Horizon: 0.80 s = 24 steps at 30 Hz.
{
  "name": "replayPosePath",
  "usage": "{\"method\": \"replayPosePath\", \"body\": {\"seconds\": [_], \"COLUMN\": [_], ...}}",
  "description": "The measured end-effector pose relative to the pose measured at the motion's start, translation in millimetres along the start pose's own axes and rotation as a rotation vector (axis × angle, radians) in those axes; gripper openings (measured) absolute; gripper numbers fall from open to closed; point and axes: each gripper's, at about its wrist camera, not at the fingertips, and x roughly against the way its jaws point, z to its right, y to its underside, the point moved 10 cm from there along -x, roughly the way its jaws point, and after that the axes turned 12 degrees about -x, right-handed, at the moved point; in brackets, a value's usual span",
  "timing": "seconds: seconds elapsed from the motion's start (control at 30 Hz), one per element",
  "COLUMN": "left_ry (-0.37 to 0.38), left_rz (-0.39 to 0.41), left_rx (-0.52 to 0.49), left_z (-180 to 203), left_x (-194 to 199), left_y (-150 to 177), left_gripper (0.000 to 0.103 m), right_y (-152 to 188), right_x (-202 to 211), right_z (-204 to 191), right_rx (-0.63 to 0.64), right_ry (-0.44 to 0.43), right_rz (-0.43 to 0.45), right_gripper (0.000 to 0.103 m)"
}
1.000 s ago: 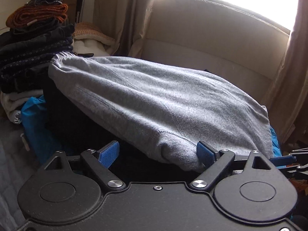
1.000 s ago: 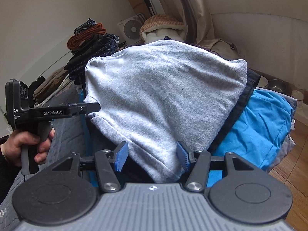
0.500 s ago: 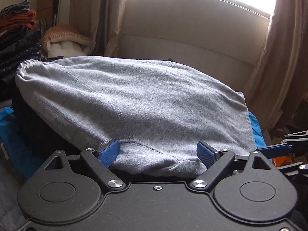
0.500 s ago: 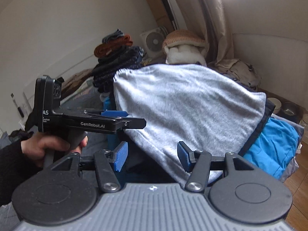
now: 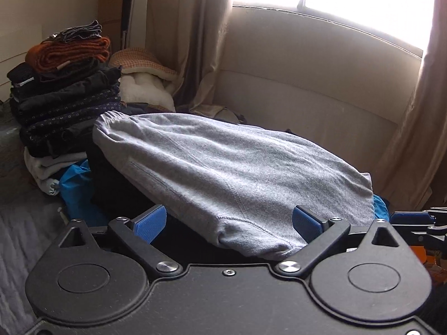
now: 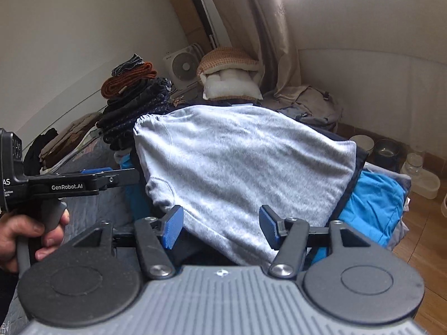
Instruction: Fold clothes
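I am holding my left claw (image 5: pixel 227 222) over the near hem of the grey sweatshirt (image 5: pixel 232 173), its jaws opening wide and pinching nothing. My right claw (image 6: pixel 220 227) is also opening, the cloth lying between its blue pads without being pressed. The sweatshirt is lying draped over a heap of dark and blue clothes (image 6: pixel 371 198), beside a stack of folded clothes (image 5: pixel 64 97) near the curtain (image 5: pixel 181 33).

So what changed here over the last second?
Both grippers' jaws are opening: left gripper visibly wider than before, right gripper slightly. Neither grips the grey garment, which lies draped as before. The folded stack is unchanged.
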Motion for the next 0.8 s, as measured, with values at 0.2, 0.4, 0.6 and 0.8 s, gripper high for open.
{"method": "replayPosePath", "body": {"seconds": [0.2,0.4,0.6,0.8], "left_ry": [-0.046,-0.053,-0.121,-0.139], "left_rz": [-0.017,-0.033,-0.044,-0.09], "left_rx": [-0.008,0.015,0.035,0.037], "left_z": [0,-3,-13,-15], "left_x": [11,19,26,30], "left_y": [-10,-15,-25,-38], "left_gripper": [0.102,0.103,0.103,0.103], "right_y": [-8,-6,-16,-42], "right_x": [-6,0,9,20], "right_z": [-30,-49,-62,-66], "right_rx": [0.05,0.027,0.097,0.125], "right_ry": [0.056,0.058,0.059,0.064], "right_rz": [-0.001,-0.04,-0.055,-0.06], "right_gripper": [0.068,0.079,0.089,0.091]}}
